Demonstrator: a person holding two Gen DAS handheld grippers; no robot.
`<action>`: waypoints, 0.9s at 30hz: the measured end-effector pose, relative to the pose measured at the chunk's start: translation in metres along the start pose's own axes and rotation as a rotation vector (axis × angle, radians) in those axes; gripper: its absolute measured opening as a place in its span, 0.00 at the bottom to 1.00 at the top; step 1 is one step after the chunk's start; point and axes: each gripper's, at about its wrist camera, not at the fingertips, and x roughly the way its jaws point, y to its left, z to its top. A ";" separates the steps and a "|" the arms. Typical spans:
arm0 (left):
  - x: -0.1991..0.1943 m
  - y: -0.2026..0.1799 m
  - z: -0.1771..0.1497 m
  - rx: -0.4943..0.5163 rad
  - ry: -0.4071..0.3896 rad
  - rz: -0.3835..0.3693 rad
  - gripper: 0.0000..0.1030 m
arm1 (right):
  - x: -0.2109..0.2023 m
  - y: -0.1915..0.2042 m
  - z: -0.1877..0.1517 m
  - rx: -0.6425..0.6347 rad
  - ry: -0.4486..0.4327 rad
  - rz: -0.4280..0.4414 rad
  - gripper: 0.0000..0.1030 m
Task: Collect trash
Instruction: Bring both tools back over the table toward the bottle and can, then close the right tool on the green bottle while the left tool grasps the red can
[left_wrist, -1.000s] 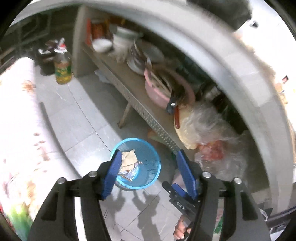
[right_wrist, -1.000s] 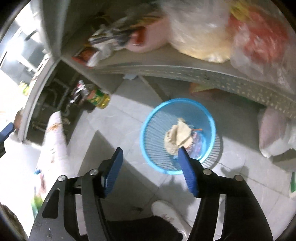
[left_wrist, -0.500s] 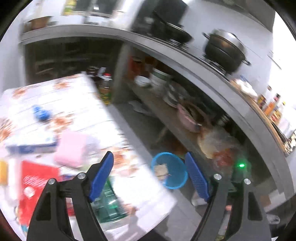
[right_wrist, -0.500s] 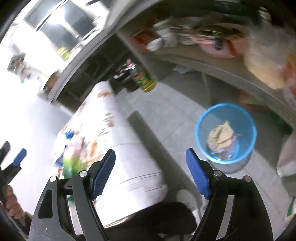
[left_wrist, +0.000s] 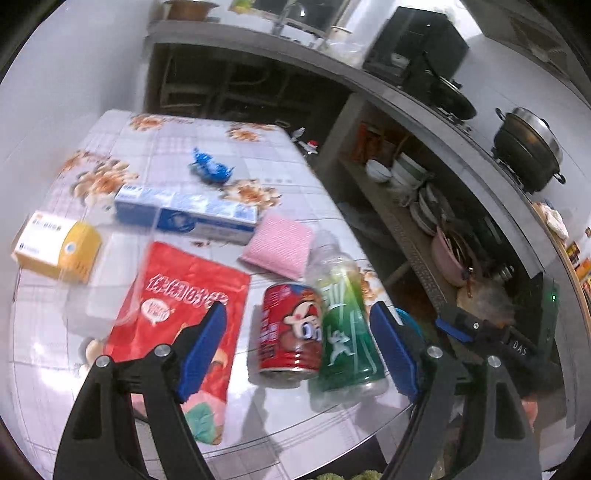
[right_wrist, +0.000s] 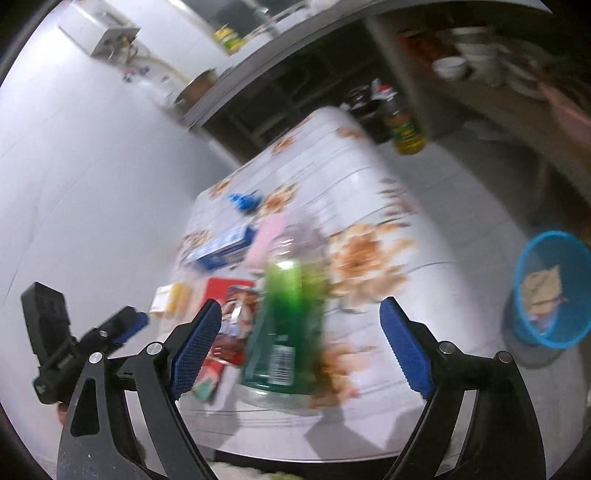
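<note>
A red drink can (left_wrist: 288, 328) and a green plastic bottle (left_wrist: 345, 321) lie side by side near the front edge of the floral table (left_wrist: 177, 147). My left gripper (left_wrist: 297, 347) hovers open above them, holding nothing. Beside them is a red snack bag (left_wrist: 177, 306). In the blurred right wrist view, my right gripper (right_wrist: 301, 345) is over the green bottle (right_wrist: 288, 325) with its jaws opening and nothing pressed between the pads. The blue mesh basket (right_wrist: 550, 288) stands on the floor to the right with crumpled paper inside. The left gripper (right_wrist: 122, 328) shows at the left there.
Farther back on the table lie a pink cloth (left_wrist: 277, 245), a blue and white box (left_wrist: 184, 214), a yellow and white box (left_wrist: 55, 251) and a blue wrapper (left_wrist: 210, 170). A concrete counter with a pot (left_wrist: 528, 147) and a crockery shelf (left_wrist: 406, 184) runs along the right.
Both views swung away from the blue basket on the floor and up over the table, where the can and bottle now lie below the fingers. Both pairs of jaws stand wider.
</note>
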 end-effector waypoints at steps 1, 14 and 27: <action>-0.001 0.004 -0.001 -0.003 0.001 0.004 0.75 | 0.007 0.006 -0.001 -0.003 0.020 0.008 0.81; -0.028 0.036 -0.020 0.019 -0.030 0.010 0.75 | 0.038 0.007 0.001 0.093 0.121 0.034 0.81; 0.004 0.029 -0.038 0.029 0.062 -0.091 0.75 | 0.092 0.029 -0.004 0.040 0.223 -0.048 0.64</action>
